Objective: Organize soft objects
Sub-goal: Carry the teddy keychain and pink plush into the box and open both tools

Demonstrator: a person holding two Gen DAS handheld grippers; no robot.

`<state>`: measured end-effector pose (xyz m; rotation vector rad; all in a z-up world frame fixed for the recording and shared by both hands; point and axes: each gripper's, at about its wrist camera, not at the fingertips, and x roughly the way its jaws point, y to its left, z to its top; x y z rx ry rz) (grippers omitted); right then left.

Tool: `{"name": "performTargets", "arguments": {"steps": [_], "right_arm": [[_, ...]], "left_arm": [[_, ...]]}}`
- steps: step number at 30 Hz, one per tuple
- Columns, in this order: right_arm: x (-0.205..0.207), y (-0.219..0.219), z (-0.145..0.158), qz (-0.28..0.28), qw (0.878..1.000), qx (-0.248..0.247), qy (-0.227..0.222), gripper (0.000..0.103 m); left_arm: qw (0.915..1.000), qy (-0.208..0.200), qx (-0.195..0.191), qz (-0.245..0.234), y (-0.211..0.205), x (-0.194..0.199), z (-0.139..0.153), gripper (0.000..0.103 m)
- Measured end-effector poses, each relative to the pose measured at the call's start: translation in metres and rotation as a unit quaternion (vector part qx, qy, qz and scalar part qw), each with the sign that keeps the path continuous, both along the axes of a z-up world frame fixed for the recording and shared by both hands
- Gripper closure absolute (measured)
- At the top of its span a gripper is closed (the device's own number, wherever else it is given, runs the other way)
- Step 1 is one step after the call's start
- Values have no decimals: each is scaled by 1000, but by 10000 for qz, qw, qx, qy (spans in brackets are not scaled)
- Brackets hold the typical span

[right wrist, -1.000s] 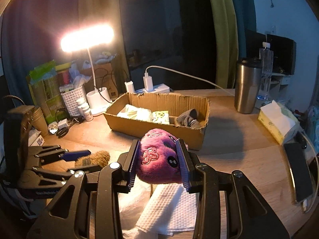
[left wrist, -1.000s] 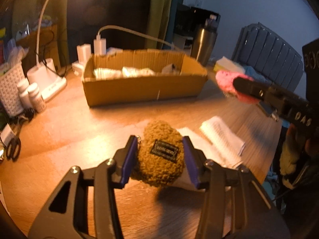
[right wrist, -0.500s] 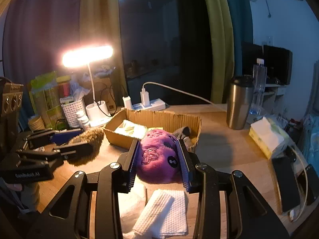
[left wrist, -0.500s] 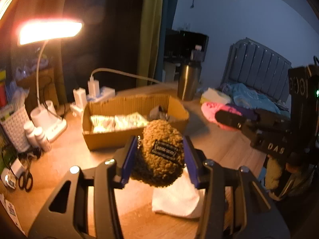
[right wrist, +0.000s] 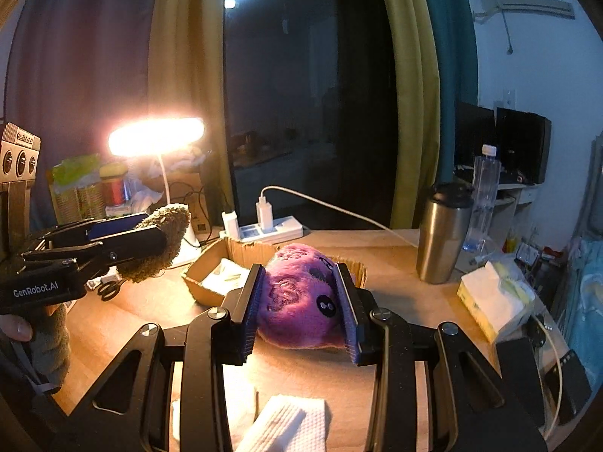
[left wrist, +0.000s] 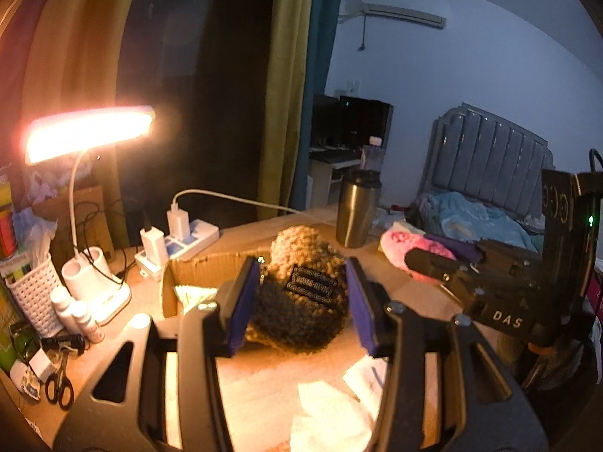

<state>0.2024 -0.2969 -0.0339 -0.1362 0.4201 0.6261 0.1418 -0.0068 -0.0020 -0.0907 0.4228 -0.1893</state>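
Observation:
My left gripper (left wrist: 299, 301) is shut on a brown fuzzy pouch (left wrist: 301, 297) with a black label, held above the wooden desk in front of the cardboard box (left wrist: 196, 275). My right gripper (right wrist: 301, 309) is shut on a purple plush toy (right wrist: 297, 297), also held in the air in front of the box (right wrist: 211, 278). The right gripper with the pink-purple plush (left wrist: 410, 245) shows at the right of the left wrist view. The left gripper with the brown pouch (right wrist: 158, 241) shows at the left of the right wrist view. The box holds pale packets.
White folded tissues (left wrist: 331, 414) lie on the desk below the grippers. A steel tumbler (right wrist: 444, 233), a tissue pack (right wrist: 493, 297), a power strip (right wrist: 271, 229), a lit desk lamp (left wrist: 86, 132), a white basket (left wrist: 34, 297), small bottles and scissors (left wrist: 60, 380) surround the box.
Both grippers have risen and tilted up, carrying the brown pouch and the purple plush higher above the desk and nearer the box. Both grips are unchanged.

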Motion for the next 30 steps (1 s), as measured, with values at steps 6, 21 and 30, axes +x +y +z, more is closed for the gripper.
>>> {"name": "performTargets", "arguments": {"steps": [6,21,30], "right_arm": [[19,3,2,-2,10000,7,-17,64],[69,5,-15,-26,9997,133,215,64],[90,11,-26,15,9994,116,317,64]], "left_arm": [[9999,-111,-76,63,3,16,7,56],[9997,-88,18,209,-7,68,-14,56],[9997,33,67,233,-9,95,-34,56]]}}
